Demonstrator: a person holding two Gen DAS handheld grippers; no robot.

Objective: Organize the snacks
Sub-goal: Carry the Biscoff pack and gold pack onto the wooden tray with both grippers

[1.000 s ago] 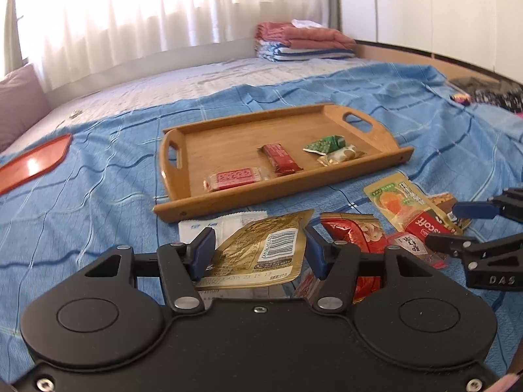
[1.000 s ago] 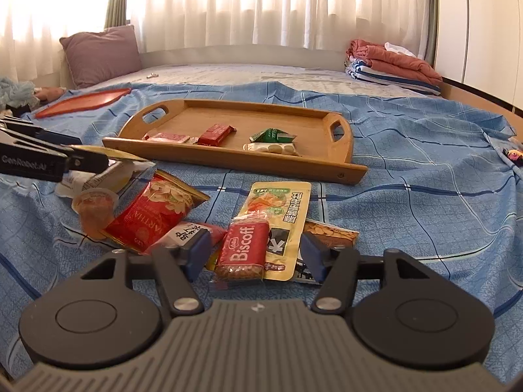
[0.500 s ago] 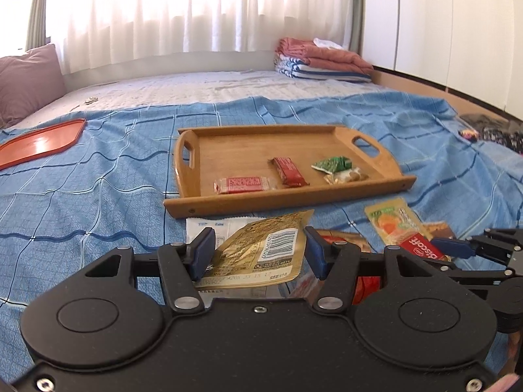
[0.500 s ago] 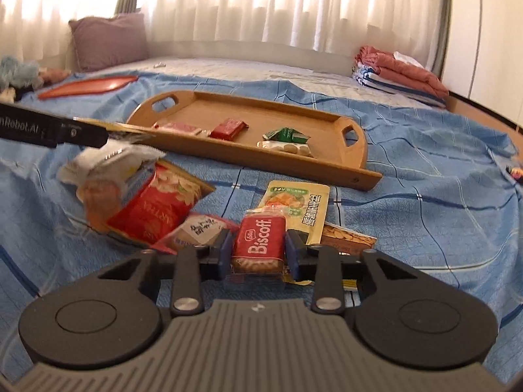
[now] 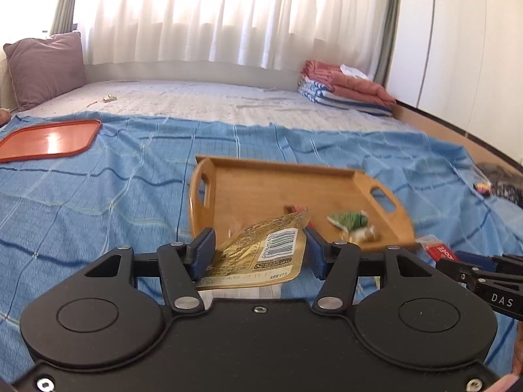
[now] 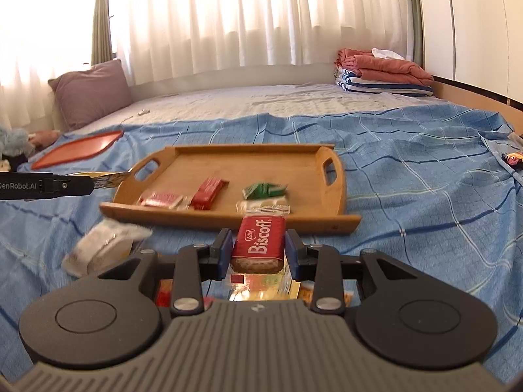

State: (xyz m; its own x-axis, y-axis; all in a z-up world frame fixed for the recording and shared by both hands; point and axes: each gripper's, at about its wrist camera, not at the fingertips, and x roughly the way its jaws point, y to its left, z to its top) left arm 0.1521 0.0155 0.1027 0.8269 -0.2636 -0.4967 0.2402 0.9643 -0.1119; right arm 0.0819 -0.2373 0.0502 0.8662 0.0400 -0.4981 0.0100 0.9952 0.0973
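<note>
The right gripper (image 6: 258,251) has its two fingers squeezed on a red Biscoff pack (image 6: 258,245). The fingers closed in on it just now, and the pack sits up off the bed between them. Under it lie more snacks (image 6: 261,285), hard to make out. A white packet (image 6: 104,251) lies on the blanket to the left, blurry.

The left gripper (image 5: 260,252) holds a gold pouch (image 5: 261,253) with a barcode. The pouch fills the gap between its fingers, and both blue pads (image 5: 203,252) touch its sides. The pouch is lifted off the bed too.

Next comes the wooden tray (image 6: 228,220). It has a handle hole at each end. Four snacks are in it, all near the front edge: a pink wrapped bar (image 6: 161,200) on the left, a red bar (image 6: 209,192) beside it, then a green wrapper (image 6: 264,190) with a clear pack of pale bits (image 6: 261,203) just in front of it. The rest of the tray is bare wood.

All of this sits on a blue checked blanket (image 6: 408,196) spread over a bed. An orange tray (image 5: 49,140) lies far off to the left. Past the blanket is a pale sheet (image 5: 212,101). A purple pillow (image 5: 44,68) leans at the far left, and folded towels (image 6: 382,75) are stacked at the far right. White curtains (image 6: 261,16) hang at the back with bright light coming through.
</note>
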